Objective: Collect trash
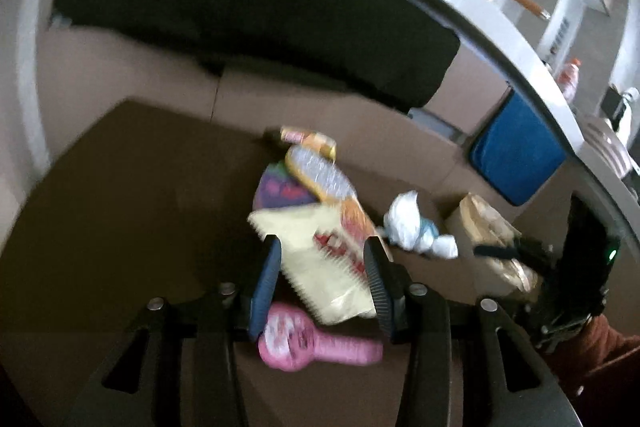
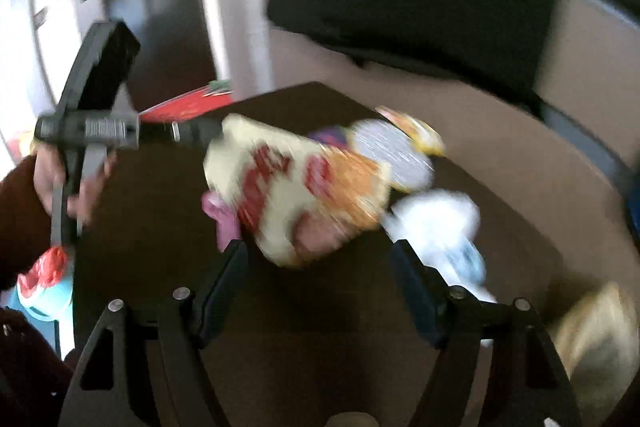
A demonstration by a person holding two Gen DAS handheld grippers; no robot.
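Trash pile (image 1: 320, 227), one pink bottle (image 1: 316, 345), two open claws (image 1: 322, 267)

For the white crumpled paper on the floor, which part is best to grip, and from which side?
Probably grip the crumpled paper across its raised, bunched middle, coming from above with the right gripper. It lies loose on the floor, clear of the snack bag, so the open jaws could straddle it.

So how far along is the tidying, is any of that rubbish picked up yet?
Nothing looks collected yet. The cream chip bag, pink wrapper, crumpled white plastic and brown paper bag all lie on the floor. The left gripper frames the chip bag, apparently without pinching it. The right gripper is open and empty. All the gathering remains.
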